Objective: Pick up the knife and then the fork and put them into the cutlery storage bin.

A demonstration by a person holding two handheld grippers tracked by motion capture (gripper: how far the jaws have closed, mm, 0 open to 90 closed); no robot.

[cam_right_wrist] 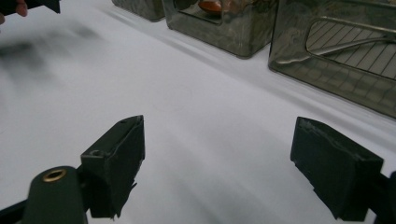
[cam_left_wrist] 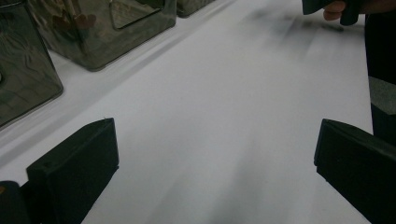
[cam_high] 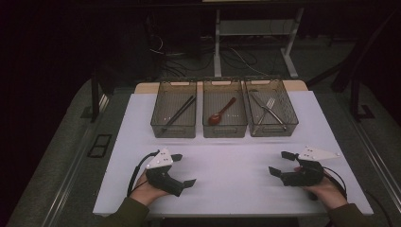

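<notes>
A white-topped rectangular table point(cam_high: 227, 189) carries 3 translucent smoky-grey plastic bins in a row along its far side; the left bin point(cam_high: 173, 127) holds a pair of dark chopsticks point(cam_high: 179, 113) lying diagonally; the middle bin point(cam_high: 225, 127) holds a reddish-brown spoon point(cam_high: 221, 113) with its bowl toward the near end; the right bin point(cam_high: 272, 128) holds a silver metal fork point(cam_high: 267, 109) crossed with another silver utensil, which I cannot identify for certain.

On the near side, well apart from the bins, the person's left hand point(cam_high: 144, 191) holds the black left gripper point(cam_high: 184, 170) with a grey three-cornered plate on top; its jaws stand wide apart with nothing between them, bare tabletop showing in the gap in the left gripper view point(cam_left_wrist: 215, 158). The right hand point(cam_high: 326, 191) holds the black right gripper point(cam_high: 280, 163), jaws likewise spread wide and empty, pointing toward the table's middle; in the right gripper view point(cam_right_wrist: 217, 163) white surface lies between the jaws, and the bins stand beyond. The 2 grippers face each other, well apart.
</notes>
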